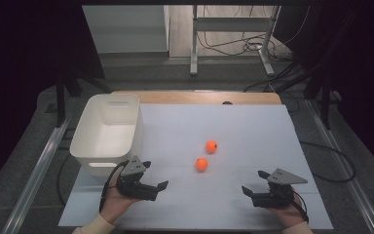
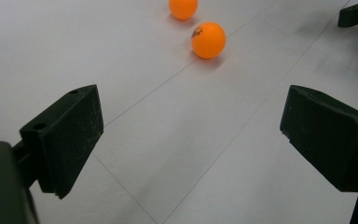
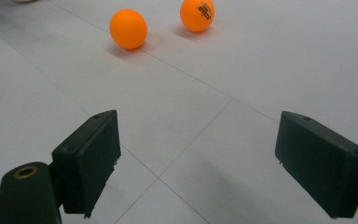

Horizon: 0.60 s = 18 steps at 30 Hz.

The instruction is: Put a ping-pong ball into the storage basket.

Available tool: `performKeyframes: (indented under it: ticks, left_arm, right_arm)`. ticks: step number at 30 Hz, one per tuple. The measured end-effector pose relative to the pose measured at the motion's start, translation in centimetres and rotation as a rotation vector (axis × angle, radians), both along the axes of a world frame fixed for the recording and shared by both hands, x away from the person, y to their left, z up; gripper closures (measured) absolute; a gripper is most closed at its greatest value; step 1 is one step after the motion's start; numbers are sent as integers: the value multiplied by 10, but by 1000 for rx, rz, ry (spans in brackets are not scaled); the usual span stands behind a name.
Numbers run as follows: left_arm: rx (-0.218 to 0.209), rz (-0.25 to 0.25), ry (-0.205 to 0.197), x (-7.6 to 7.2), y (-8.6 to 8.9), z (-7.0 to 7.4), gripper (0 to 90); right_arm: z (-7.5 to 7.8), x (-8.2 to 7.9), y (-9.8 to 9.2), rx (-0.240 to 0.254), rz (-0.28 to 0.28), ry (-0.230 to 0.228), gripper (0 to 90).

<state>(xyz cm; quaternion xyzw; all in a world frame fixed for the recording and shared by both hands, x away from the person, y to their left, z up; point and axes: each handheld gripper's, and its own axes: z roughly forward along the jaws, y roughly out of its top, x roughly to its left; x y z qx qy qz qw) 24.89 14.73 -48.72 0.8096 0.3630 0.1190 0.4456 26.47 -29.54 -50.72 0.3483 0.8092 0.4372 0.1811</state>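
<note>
White table [image 1: 253, 204], two orange balls [image 1: 206, 155] mid-sheet — apart from both tools, left tool [image 1: 155, 177] jaws apart, right tool [image 1: 254, 182] jaws apart — white bin [image 1: 90, 141] at left.

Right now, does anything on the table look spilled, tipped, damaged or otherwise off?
Nothing stands out. The white plastic bin sits upright at the left edge of the white table sheet, and two orange balls rest apart on the sheet. The left gripper and right gripper are open, holding nothing.
</note>
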Motion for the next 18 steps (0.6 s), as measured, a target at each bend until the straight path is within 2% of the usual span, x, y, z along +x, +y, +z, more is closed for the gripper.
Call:
performKeyframes:
  ticks: [18]
  left_arm:
    - [-17, -41, -4, 11, -16, 11, 70]
  right_arm:
    - [-1, 0, 0, -4, -1, 2, 148]
